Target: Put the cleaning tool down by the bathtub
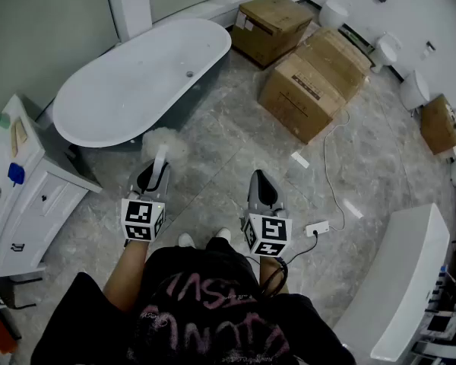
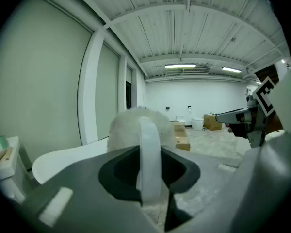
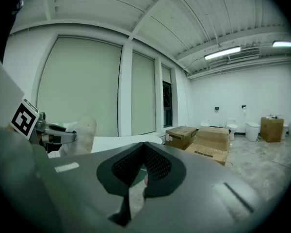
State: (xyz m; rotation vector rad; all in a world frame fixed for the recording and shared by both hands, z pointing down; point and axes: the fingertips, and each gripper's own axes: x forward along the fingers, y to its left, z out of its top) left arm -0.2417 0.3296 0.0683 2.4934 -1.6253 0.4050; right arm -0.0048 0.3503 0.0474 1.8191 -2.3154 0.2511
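The cleaning tool point(image 1: 164, 144) is a fluffy white duster head on a white handle. My left gripper point(image 1: 155, 175) is shut on the handle, with the fluffy head point(image 2: 131, 127) sticking out in front of the jaws, just short of the near side of the white oval bathtub point(image 1: 137, 82). In the left gripper view the white handle point(image 2: 149, 154) stands upright between the jaws. My right gripper point(image 1: 261, 192) is held over the floor to the right, jaws closed with nothing between them point(image 3: 140, 178). The bathtub point(image 3: 121, 142) shows behind it.
A white vanity cabinet point(image 1: 19, 196) stands at the left. Two large cardboard boxes point(image 1: 311, 82) lie beyond the tub on the right, with a cable and white socket point(image 1: 317, 228) on the marble floor. Toilets point(image 1: 414, 90) line the far right wall; a white counter point(image 1: 403, 280) is near right.
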